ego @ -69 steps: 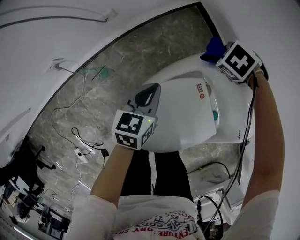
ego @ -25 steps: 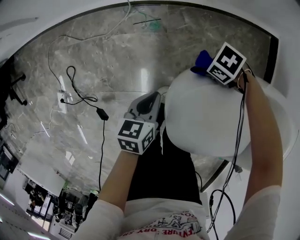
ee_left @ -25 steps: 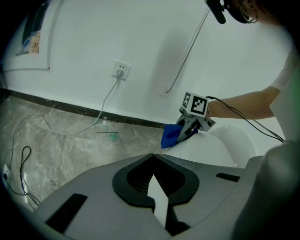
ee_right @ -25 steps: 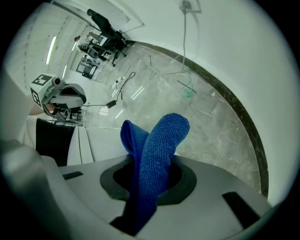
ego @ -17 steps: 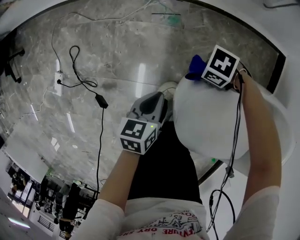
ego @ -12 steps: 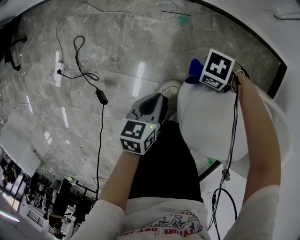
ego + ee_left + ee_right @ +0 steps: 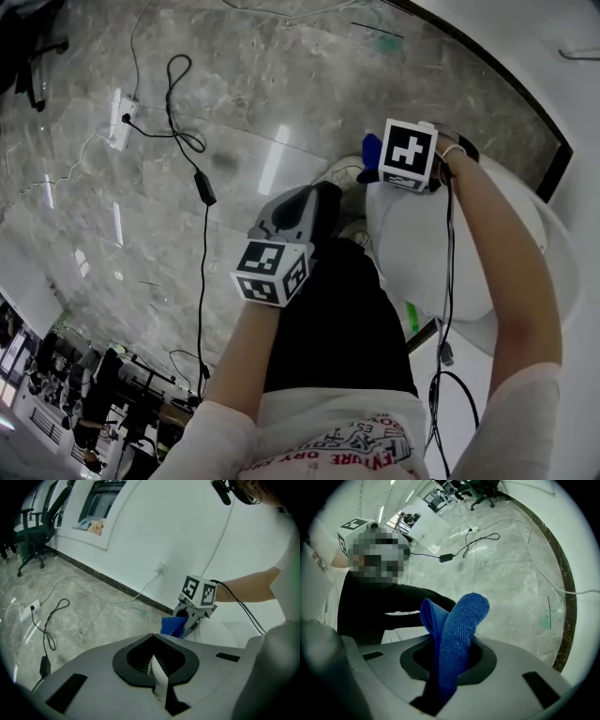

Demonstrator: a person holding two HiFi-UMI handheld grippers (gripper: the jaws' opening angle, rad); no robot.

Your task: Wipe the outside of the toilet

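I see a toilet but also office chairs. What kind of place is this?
Likely an office or test room, not a real bathroom: the toilet stands on an open stone floor, with a power strip and an office chair out on it.

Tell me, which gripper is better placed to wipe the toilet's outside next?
Right. The right gripper is shut on the blue cloth and is right at the toilet. The left gripper is shut, empty, and held apart from the toilet.

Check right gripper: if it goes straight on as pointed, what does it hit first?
Likely the marble floor; only the blue cloth held in the right claw leads the way. Depth unclear.
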